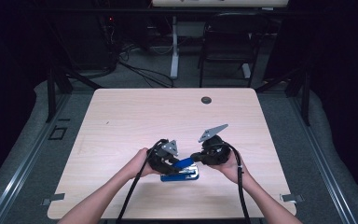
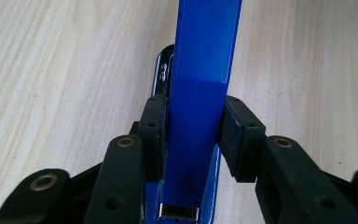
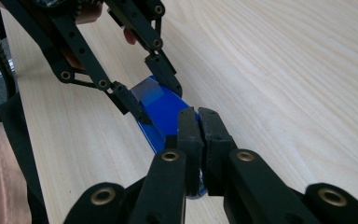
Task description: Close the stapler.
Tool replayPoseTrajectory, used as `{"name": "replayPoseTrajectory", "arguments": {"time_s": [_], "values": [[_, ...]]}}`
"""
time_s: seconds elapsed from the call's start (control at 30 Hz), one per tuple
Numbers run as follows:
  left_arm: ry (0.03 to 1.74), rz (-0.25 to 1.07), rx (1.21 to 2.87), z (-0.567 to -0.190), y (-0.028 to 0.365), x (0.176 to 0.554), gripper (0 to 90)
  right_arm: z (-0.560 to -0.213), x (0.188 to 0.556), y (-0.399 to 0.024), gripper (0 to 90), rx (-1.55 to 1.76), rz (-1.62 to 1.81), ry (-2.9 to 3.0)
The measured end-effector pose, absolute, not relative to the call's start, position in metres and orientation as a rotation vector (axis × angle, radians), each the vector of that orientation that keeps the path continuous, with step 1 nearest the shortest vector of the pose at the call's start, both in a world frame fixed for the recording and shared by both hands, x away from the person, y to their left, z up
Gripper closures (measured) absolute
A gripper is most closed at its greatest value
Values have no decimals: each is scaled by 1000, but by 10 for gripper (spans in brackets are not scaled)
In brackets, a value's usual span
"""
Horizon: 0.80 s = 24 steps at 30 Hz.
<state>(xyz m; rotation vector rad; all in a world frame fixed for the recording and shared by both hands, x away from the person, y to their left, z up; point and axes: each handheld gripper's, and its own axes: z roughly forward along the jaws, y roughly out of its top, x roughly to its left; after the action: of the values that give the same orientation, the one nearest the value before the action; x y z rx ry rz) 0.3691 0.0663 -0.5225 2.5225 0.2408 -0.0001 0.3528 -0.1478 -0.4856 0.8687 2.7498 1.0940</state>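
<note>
Pale wood-grain surface (image 1: 121,121), rectangular, with a small dark round fitting (image 1: 206,100) near its far edge, right of centre.

Item 1, left: your left hand (image 1: 140,164) comes in from the near edge and carries the left hand-held gripper (image 1: 175,161), its grey three-cornered plate (image 1: 169,148) on top and its black cable (image 1: 133,191) trailing back along your forearm. In the left gripper view its two black pads (image 2: 154,135) press on either side of a long blue arm, so this hand-held gripper is pinching the raised top arm of the stapler.

Item 2, centre: blue stapler (image 1: 181,173), lying on the surface near the near edge, between your two hands. Its base sits flat on the wood; its top arm (image 2: 203,93) is tilted up toward the left hand-held gripper. A metal part shows beneath the blue arm in the left gripper view.

Item 3, right: your right hand (image 1: 230,165) carries the right hand-held gripper (image 1: 195,157), grey plate (image 1: 213,132) pointing to the far right, cable (image 1: 240,191) running back to the near edge. In the right gripper view its jaws stand pressed together at the end of the stapler; whether they grip part of it, you cannot tell.

Beyond the far edge: a dark chair (image 1: 228,42) and a white table leg (image 1: 174,46) on the floor.
</note>
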Motion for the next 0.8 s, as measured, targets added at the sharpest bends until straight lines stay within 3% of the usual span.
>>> {"name": "replayPoseTrajectory", "arguments": {"time_s": [0.57, 0.8], "values": [[251, 9, 2549, -528, 61, 368, 629, -489, 351, -140, 891, 833, 1060, 2790], [328, 22, 2512, -525, 78, 371, 396, -509, 358, -142, 900, 879, 962, 2842]]}}
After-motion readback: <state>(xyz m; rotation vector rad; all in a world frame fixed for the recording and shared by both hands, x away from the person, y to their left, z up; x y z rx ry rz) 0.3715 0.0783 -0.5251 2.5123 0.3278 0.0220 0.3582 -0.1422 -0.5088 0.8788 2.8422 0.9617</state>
